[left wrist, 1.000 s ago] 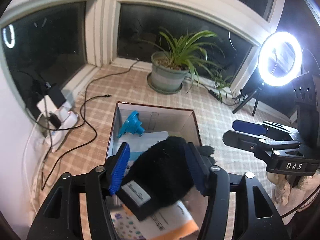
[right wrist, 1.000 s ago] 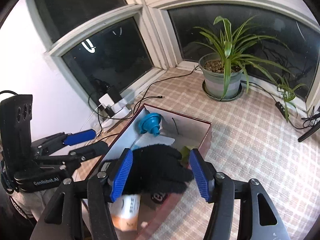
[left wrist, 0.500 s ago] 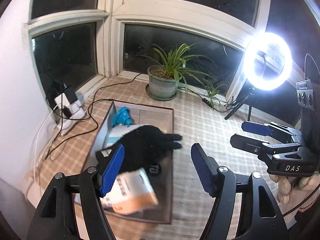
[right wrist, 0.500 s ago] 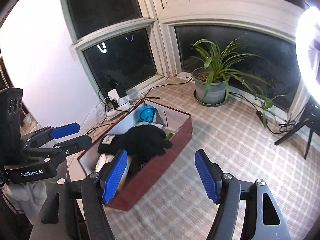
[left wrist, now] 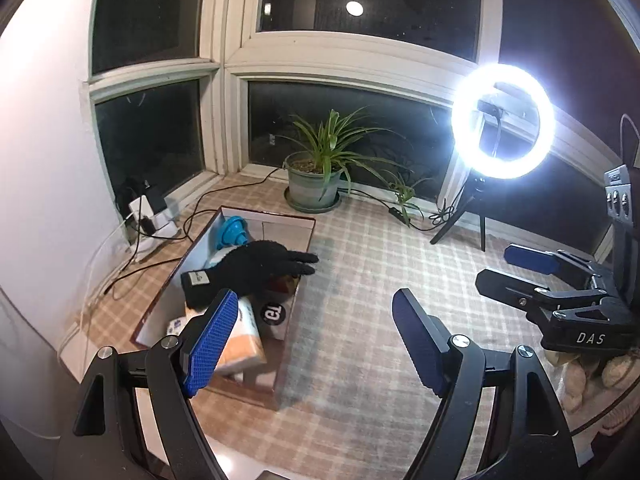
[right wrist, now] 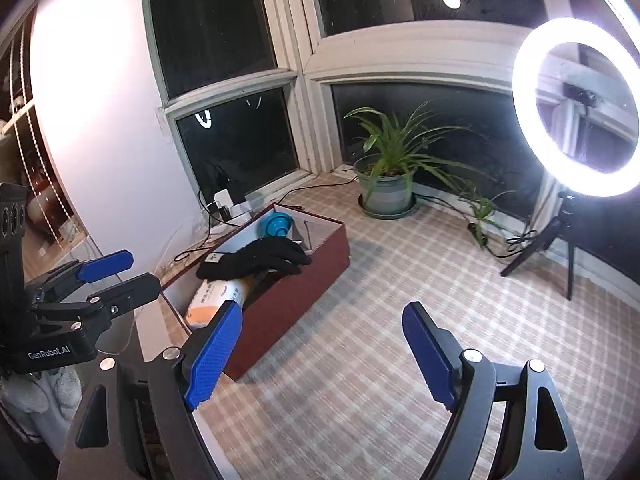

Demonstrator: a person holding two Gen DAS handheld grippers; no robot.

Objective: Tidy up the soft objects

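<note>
A black knit glove [left wrist: 248, 268] lies on top of the contents of a dark red cardboard box [left wrist: 288, 320], its fingers over the box's right rim; it also shows in the right wrist view [right wrist: 260, 260]. An orange-and-white tissue pack [left wrist: 244, 344] and a blue plastic item [left wrist: 232, 230] lie in the box. My left gripper [left wrist: 316, 344] is open and empty, held high, near the box's near end. My right gripper [right wrist: 324, 356] is open and empty, well back from the box [right wrist: 304, 284].
A potted plant [left wrist: 316, 184] stands by the window behind the box. A lit ring light on a tripod [left wrist: 502, 120] stands at the right. Cables and a power strip [left wrist: 150, 216] lie left of the box. The checked mat [left wrist: 380, 300] covers the floor.
Both grippers have pulled up and back from the box. The black glove, between both grippers' fingers a second ago, now lies free on the box contents.
</note>
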